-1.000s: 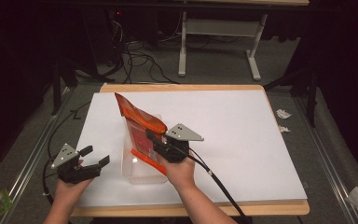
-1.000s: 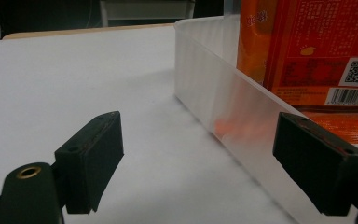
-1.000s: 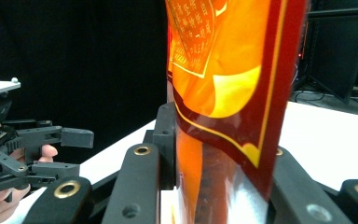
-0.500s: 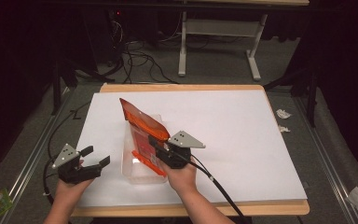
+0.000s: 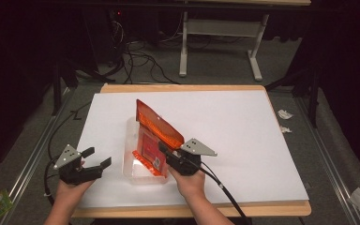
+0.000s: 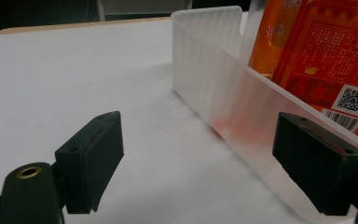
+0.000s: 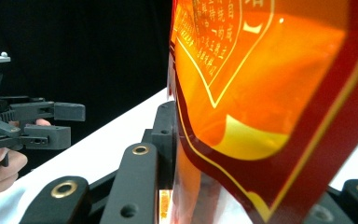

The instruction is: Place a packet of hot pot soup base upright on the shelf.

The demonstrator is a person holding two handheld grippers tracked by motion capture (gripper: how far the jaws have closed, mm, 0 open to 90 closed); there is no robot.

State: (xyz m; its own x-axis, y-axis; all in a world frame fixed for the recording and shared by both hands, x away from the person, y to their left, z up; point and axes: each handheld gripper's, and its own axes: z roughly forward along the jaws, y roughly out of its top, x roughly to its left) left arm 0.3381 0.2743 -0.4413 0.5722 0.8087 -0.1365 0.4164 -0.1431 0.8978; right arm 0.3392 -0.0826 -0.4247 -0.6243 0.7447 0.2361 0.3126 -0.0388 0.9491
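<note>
At centre frame of the high view, the right gripper (image 5: 165, 151) clamps its jaws on the glossy orange snack pouch (image 5: 155, 132), whose long axis tilts up toward the upper left, lower end inside the frosted ribbed plastic bin (image 5: 130, 140). The left gripper (image 5: 96, 158), jaws open and empty, sits just left of the bin on the white surface (image 5: 243, 126).

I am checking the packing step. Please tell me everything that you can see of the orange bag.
The orange bag is a glossy foil pouch with a red border, gold print, a QR code and a barcode. It stands tilted in the clear plastic box, its top above the rim. The right gripper is shut on its edge.
</note>
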